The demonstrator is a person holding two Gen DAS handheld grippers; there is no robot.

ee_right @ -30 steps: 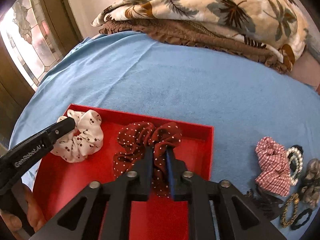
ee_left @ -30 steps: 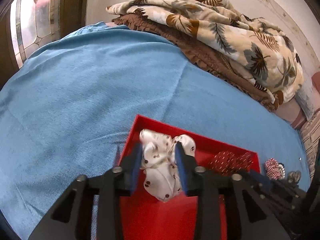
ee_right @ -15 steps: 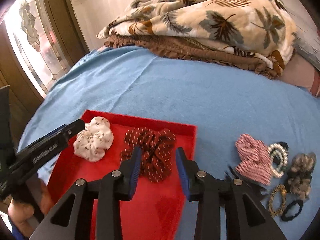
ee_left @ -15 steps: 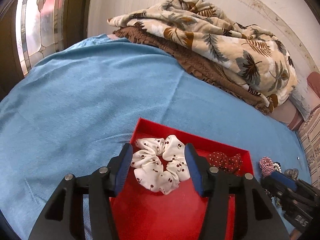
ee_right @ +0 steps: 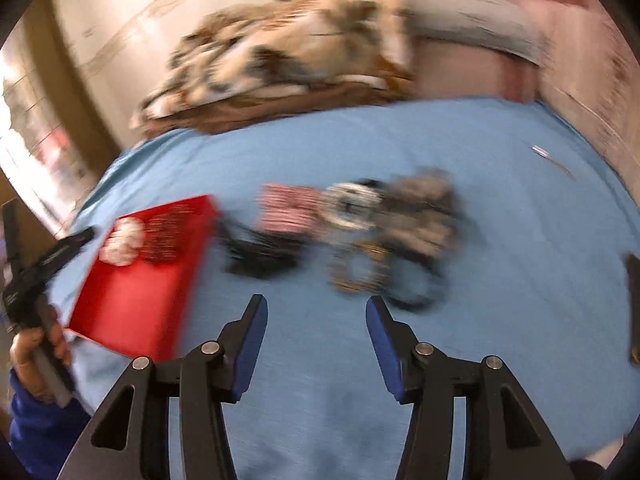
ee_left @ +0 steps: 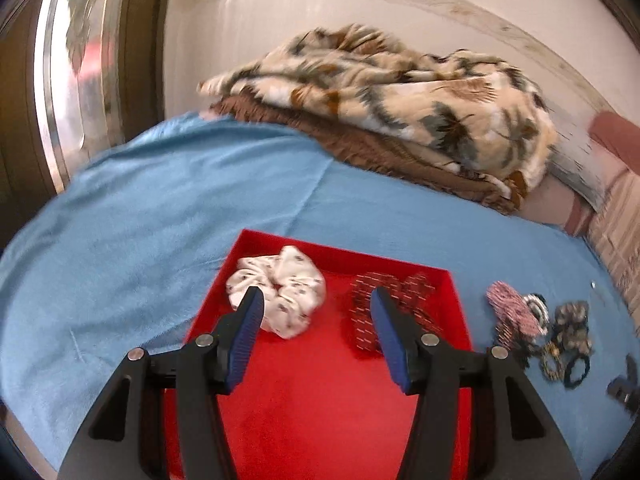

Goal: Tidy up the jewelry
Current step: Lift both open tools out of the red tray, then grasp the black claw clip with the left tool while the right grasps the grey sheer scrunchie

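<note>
Since both of my grippers hang empty, this reads as a pause between pickups.

Bed cover: the blue cover (ee_left: 192,208) carries everything; folded blankets (ee_left: 400,108) lie along its far edge.

Red tray: the tray (ee_left: 320,392) sits toward the cover's near left edge, shallow-walled and open-topped. It holds two things, both at its far end: a white spotted scrunchie (ee_left: 280,292) in the far left corner and a dark red dotted scrunchie (ee_left: 384,308) toward the far right corner. The near half of its floor is bare.

Loose pile: the pieces still to sort lie in a pile (ee_right: 372,232) on the cover just beyond the tray's right wall. In it I make out a pink checked scrunchie (ee_left: 514,312), a pearl band (ee_left: 536,304), a mottled scrunchie (ee_left: 572,320) and small dark hair ties (ee_left: 576,372); motion blur hides finer detail.

Handling: I judge all of this light, soft and springy. The fabric scrunchies should bunch under a pinch, so I would take one across a single fold of its ring. The beaded band looks slicker and may roll.

Left gripper (ee_left: 316,320): jaws spread wide, holding nothing, over the tray.

Right gripper (ee_right: 316,320): jaws spread wide, holding nothing, over bare cover, short of the pile.
</note>
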